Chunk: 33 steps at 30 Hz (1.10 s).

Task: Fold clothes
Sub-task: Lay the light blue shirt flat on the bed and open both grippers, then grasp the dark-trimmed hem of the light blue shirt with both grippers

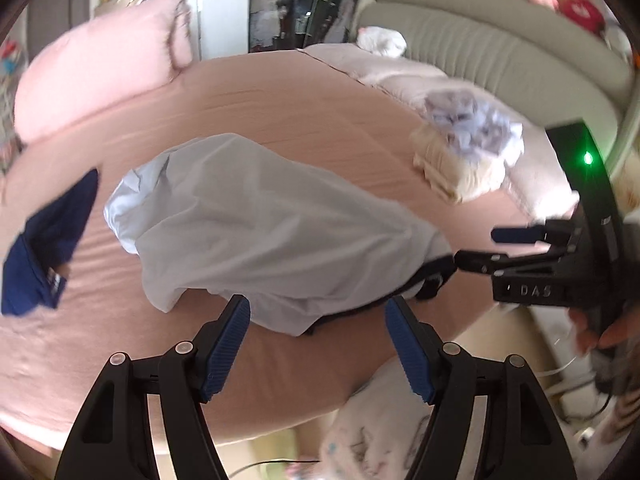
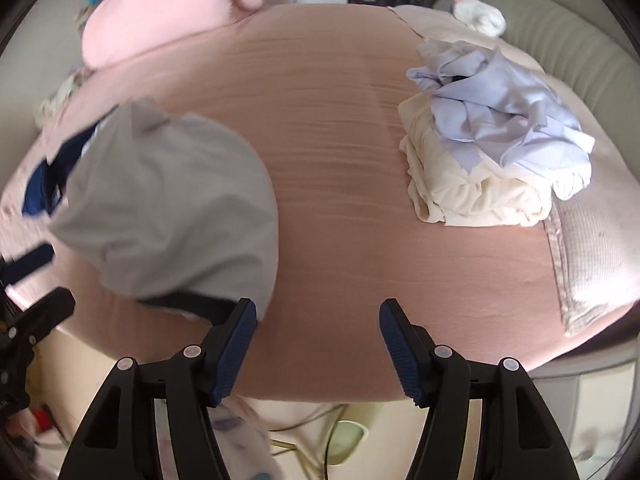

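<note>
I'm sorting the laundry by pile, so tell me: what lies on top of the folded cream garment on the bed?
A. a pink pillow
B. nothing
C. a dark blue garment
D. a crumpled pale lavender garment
D: a crumpled pale lavender garment sits heaped on the folded cream garment, on the pink bed sheet.

We hold our left gripper [image 1: 318, 346] tilted downward, its two blue-padded fingers [image 1: 226, 346] spread wide apart with nothing pinched between them. Our right gripper [image 2: 314, 350] also points down, its jaws standing open and empty. Seen from the left wrist camera, the right gripper [image 1: 486, 246] reaches in from the right side, its fingers parted, and our right hand [image 1: 602, 334] wraps around its handle below a lit green lamp. Both views are somewhat blurred.
</note>
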Each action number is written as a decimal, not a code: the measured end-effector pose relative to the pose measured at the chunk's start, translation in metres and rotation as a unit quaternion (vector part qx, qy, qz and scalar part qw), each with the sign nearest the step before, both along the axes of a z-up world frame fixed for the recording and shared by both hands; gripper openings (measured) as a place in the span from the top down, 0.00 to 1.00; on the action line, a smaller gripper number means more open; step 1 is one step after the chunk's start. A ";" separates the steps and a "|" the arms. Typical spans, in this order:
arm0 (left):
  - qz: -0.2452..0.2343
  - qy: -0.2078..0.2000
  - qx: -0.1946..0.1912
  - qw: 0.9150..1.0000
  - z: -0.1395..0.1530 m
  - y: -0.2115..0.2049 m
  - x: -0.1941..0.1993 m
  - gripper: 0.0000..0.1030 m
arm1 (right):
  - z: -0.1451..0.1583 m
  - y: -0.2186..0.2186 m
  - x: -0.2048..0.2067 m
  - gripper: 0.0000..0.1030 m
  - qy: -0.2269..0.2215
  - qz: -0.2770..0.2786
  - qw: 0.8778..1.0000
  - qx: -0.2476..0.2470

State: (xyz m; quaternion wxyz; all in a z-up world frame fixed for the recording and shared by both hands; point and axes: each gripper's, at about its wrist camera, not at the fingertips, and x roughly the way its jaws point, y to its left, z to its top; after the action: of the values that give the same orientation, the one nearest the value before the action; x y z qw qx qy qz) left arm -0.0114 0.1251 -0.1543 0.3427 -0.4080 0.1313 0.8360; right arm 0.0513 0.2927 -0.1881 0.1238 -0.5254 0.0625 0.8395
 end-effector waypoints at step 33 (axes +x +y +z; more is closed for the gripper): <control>0.206 -0.085 0.050 0.974 -0.068 -0.019 -0.034 0.61 | -0.044 -0.008 0.002 0.38 0.013 -0.007 0.999 -0.040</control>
State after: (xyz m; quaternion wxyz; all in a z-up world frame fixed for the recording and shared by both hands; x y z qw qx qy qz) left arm -0.0454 0.1057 -0.2225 0.1928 -0.4780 -0.0268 0.8565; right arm 0.0528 0.2845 -0.2322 0.1076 -0.5185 0.1015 0.8422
